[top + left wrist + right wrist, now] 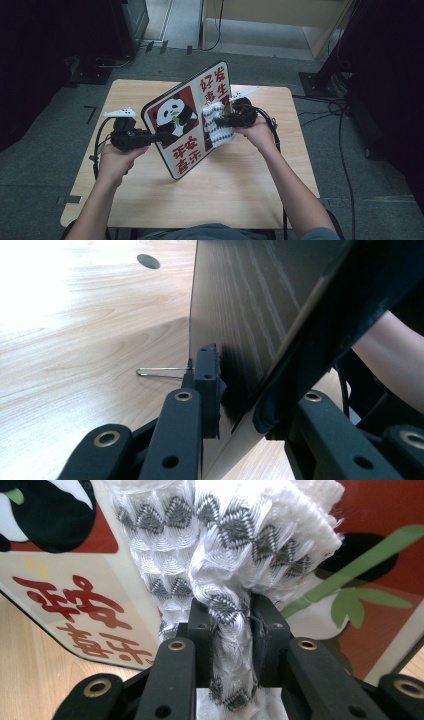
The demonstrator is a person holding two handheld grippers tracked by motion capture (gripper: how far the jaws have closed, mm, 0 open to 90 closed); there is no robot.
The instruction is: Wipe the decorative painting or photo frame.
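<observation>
The left gripper fingers pinch only the edge of the flat panda picture board, tilted over the wooden desk. The right gripper fingers squeeze the white-and-grey knitted cloth and press it on the board. A hard rub could make the board slip out and fall.

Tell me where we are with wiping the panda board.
Done: the left gripper has the panda board clamped by its edge and tilted up off the table. In hand: the right gripper pinches a white-and-grey cloth against the board's printed face. Left: I can't tell how much of the face has been wiped.
</observation>
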